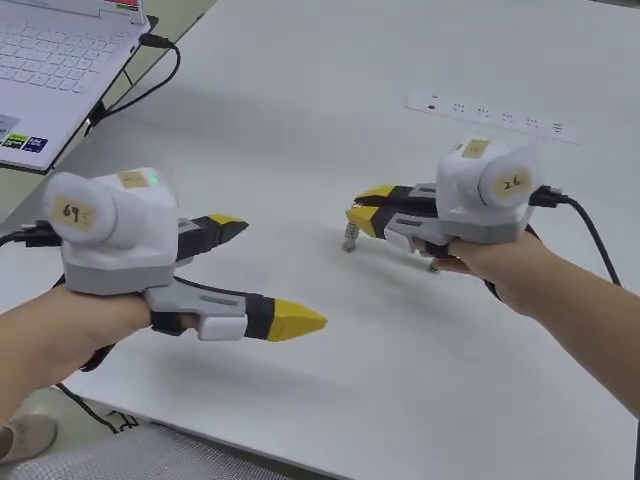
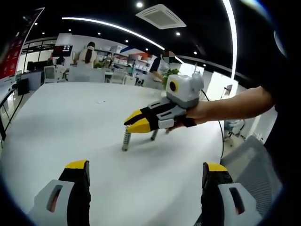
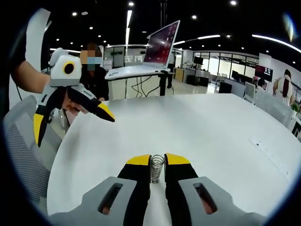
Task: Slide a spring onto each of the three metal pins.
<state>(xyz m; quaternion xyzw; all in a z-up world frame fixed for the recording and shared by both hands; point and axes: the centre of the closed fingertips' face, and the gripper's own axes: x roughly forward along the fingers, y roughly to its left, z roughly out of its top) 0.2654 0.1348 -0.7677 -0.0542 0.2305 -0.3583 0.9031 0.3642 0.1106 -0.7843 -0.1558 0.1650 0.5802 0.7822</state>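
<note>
A small coiled metal spring stands upright on the white table. My right gripper is shut on the spring, pinching it between its yellow tips. In the left gripper view the spring hangs down from the right gripper to the tabletop, with another short metal piece just behind it. My left gripper is open and holds nothing, well to the left of the spring and pointing toward it. Its own jaws stand wide apart.
A white laptop sits at the table's far left corner with a black cable beside it. A white power strip lies at the back right. The table's near edge runs below the left gripper.
</note>
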